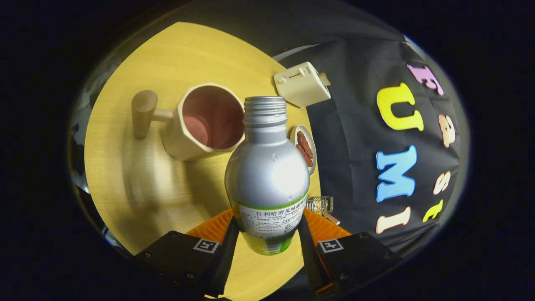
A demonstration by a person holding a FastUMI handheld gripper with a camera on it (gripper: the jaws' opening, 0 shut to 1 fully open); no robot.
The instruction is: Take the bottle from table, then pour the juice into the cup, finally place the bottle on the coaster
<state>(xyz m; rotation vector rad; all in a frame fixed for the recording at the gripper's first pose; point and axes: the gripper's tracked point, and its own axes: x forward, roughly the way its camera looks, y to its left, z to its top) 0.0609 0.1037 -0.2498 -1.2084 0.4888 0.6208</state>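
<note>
- The bench [167, 62] is pale yellow wood, and it looks tilted in the gripper view, its far edge meeting the black cloth wall.
- Farthest left on the bench, a round wooden handle [143, 113] juts sideways from the cup [205, 123], joined to it by a short peg.
- The cup is cream outside with faceted sides and dull pink inside. Its mouth faces the camera, and no liquid can be made out in it.
- The bottle [267, 175] is a silver metal one with a threaded neck and no cap. A white and green label wraps its lower part.
- The bottle's open mouth sits just beside the cup's rim, overlapping its right edge from this angle. Whether they touch cannot be told.
- The tool [269, 232] pinches the bottle at the label, one finger pressed on each side, with the bottle's base between them and nearest the camera.
- Beyond the bottle's neck, a cream toaster [301, 83] with a slider on its side stands at the bench edge against the cloth.
- Just right of the bottle's shoulder, a small oval dish [311, 146] holds brown pieces of food [305, 148].
- Lower, near the right finger, a small wire rack [321, 205] shows at the bench edge, partly hidden by the bottle.
</note>
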